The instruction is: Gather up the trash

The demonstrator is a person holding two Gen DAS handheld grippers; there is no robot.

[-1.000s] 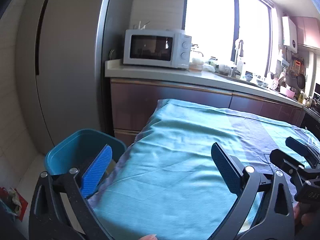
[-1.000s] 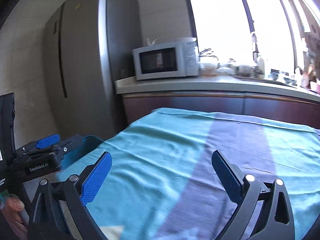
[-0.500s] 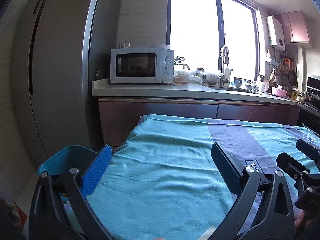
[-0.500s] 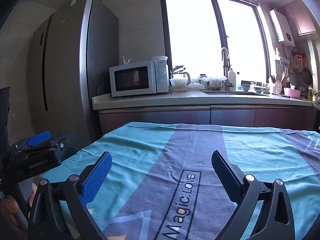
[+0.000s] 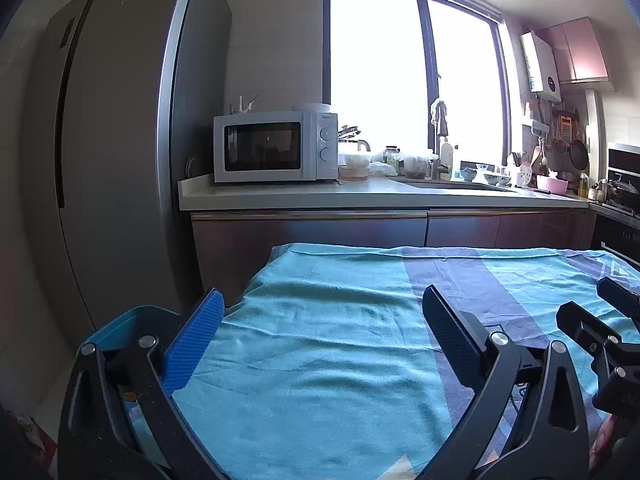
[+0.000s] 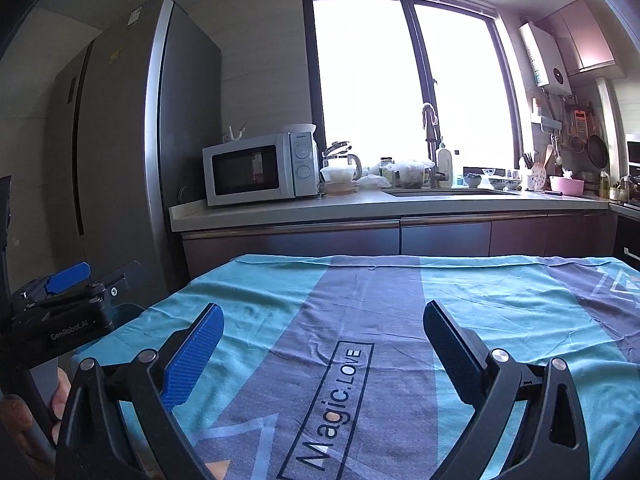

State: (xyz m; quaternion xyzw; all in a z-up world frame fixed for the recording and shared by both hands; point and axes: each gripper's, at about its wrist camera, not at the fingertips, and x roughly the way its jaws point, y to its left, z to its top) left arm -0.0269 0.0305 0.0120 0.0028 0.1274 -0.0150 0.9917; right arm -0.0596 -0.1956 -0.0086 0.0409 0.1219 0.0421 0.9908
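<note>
Hovering over the cloth [image 6: 400, 320], both grippers [image 5: 320, 332] [image 6: 322, 334] are held wide apart, empty; a bin [image 5: 132, 326] is seen left.

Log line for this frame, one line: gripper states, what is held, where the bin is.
left gripper: open, empty | right gripper: open, empty | blue bin: beside table's left edge | teal cloth: no trash visible

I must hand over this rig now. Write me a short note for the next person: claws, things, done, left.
Left claw: open, empty, above the teal and grey tablecloth.
Right claw: open, empty, above the same cloth.
Blue plastic bin: on the floor by the table's left corner, beside the grey fridge.
Done: no trash is visible on the cloth.
Left: check the near edge and the floor; the bin's contents are not clear.
</note>
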